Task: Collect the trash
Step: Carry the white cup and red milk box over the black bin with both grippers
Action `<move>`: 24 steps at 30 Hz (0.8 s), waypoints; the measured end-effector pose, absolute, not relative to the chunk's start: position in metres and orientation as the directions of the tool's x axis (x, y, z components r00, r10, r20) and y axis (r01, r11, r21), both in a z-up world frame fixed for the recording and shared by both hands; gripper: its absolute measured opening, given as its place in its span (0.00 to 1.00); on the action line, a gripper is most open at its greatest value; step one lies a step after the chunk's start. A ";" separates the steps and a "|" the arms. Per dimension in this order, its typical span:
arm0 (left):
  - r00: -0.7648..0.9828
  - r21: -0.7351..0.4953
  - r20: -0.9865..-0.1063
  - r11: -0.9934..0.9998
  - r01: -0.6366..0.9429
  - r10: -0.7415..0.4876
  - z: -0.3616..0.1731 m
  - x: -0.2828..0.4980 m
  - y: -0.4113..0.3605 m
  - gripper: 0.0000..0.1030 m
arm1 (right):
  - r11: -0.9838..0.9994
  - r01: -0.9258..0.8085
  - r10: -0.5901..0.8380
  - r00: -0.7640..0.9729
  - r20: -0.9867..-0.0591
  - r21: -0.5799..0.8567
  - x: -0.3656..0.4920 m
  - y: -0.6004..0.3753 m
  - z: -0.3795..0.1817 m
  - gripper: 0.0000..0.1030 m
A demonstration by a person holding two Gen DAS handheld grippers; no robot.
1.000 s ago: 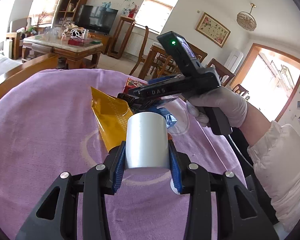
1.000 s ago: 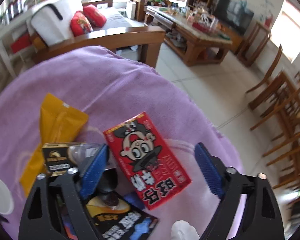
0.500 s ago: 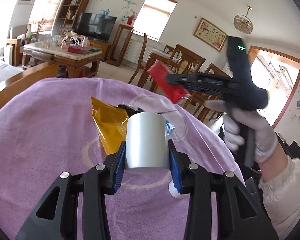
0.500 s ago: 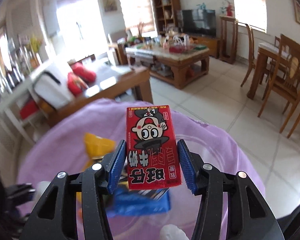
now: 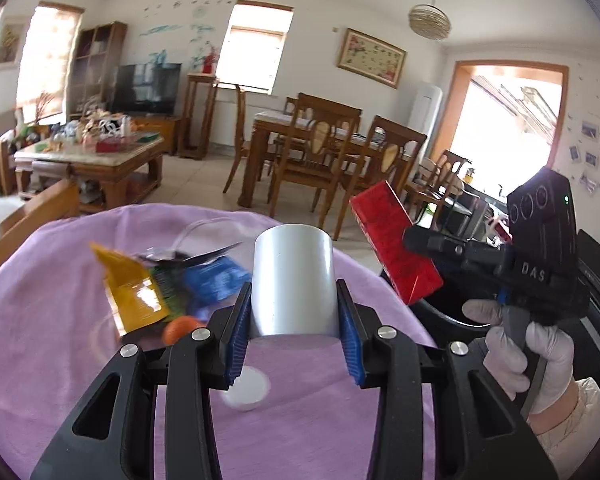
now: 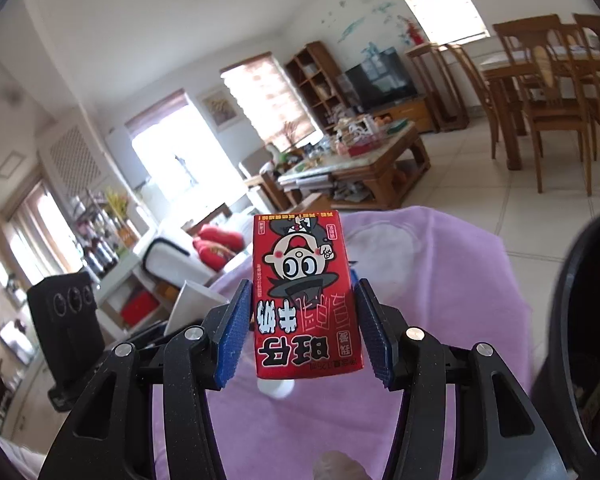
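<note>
Right gripper (image 6: 302, 322) clamps a red carton (image 6: 304, 296) printed with an upside-down cartoon face.

carton (image 6: 306, 296): red, cartoon face, black and white lettering
cup (image 5: 294, 280): plain silver-grey
tablecloth (image 5: 52, 320): lilac
wrapper (image 5: 130, 292): glossy yellow
pouch (image 5: 216, 280): blue
glove (image 5: 540, 356): white
gripper pads (image 5: 236, 340): blue, ribbed
bin (image 6: 580, 320): black

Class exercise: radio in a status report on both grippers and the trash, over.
Left gripper clamps grey paper cup. Right gripper clamps red cartoon carton, beside black bin. Wrappers on purple cloth. Nothing blocking.
</note>
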State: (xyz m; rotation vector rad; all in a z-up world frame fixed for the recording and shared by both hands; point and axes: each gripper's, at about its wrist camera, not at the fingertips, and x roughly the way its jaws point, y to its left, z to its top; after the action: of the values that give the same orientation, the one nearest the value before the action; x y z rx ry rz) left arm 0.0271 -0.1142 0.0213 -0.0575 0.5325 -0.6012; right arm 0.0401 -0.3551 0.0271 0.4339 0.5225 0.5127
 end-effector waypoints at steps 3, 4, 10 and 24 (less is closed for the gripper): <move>0.673 -0.189 -0.460 0.805 0.563 -0.579 0.026 0.022 -0.146 0.38 | 0.797 -0.306 0.521 0.786 -0.334 0.521 0.015 -0.395 0.027 0.51; 0.664 -0.186 -0.462 0.796 0.576 -0.588 0.025 0.020 -0.157 0.38 | 0.799 -0.295 0.510 0.795 -0.329 0.525 0.008 -0.408 0.025 0.51; 0.583 -0.186 -0.486 0.728 0.660 -0.651 0.021 0.014 -0.233 0.38 | 0.825 -0.191 0.400 0.862 -0.312 0.531 -0.038 -0.491 0.016 0.51; 0.448 -0.203 -0.575 0.649 0.733 -0.685 -0.012 0.023 -0.350 0.38 | 0.762 0.014 0.241 0.922 -0.303 0.648 -0.088 -0.609 -0.039 0.51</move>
State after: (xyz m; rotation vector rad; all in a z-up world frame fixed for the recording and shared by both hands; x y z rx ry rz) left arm 0.0229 -0.3497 -0.0118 0.0786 0.6733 -0.8785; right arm -0.0884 -0.6091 -0.0389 0.6981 0.3855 0.1272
